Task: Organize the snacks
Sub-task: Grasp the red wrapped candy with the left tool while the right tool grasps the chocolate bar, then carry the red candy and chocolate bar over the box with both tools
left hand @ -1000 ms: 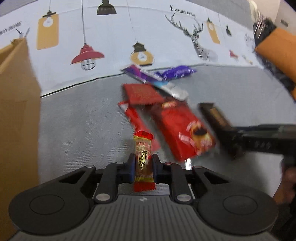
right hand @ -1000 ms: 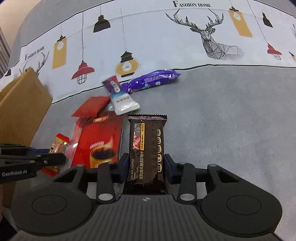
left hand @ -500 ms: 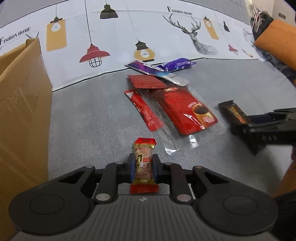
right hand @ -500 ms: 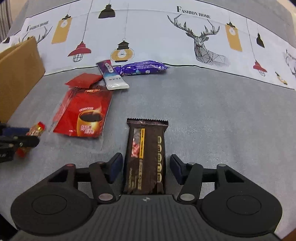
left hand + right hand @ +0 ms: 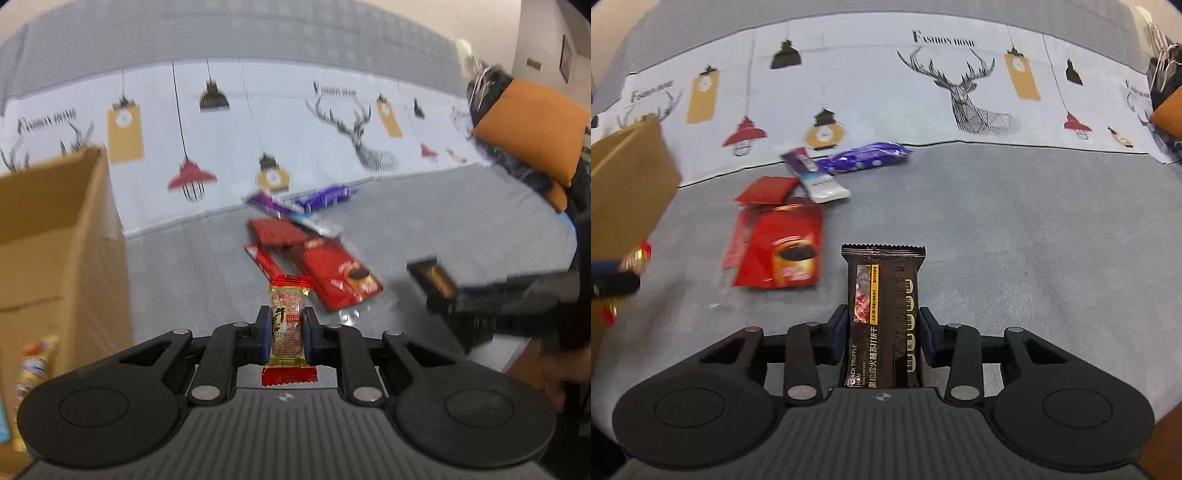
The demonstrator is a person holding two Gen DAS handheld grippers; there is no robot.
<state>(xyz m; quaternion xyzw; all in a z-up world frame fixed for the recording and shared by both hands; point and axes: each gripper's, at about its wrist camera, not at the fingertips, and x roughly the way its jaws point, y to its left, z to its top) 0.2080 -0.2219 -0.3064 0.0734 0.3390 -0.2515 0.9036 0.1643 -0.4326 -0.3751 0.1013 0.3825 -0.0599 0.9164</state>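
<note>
cardboard box (image 5: pixel 55 236) at left, open-topped | red coffee sachet (image 5: pixel 783 254) flat on grey cloth, mid-pile | right gripper (image 5: pixel 882 332) clamped on brown cracker pack (image 5: pixel 882 314), raised above cloth | left gripper (image 5: pixel 286 328) pinched on small gold-red candy (image 5: pixel 288 325), beside box

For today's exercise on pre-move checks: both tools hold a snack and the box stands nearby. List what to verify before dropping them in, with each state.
1. Left tool shut on the small candy: ok.
2. Right tool shut on the brown cracker pack: ok.
3. Cardboard box open on top: ok.
4. Left tool over the box opening: not ok, beside it.
5. Room inside the box: cannot tell.
</note>
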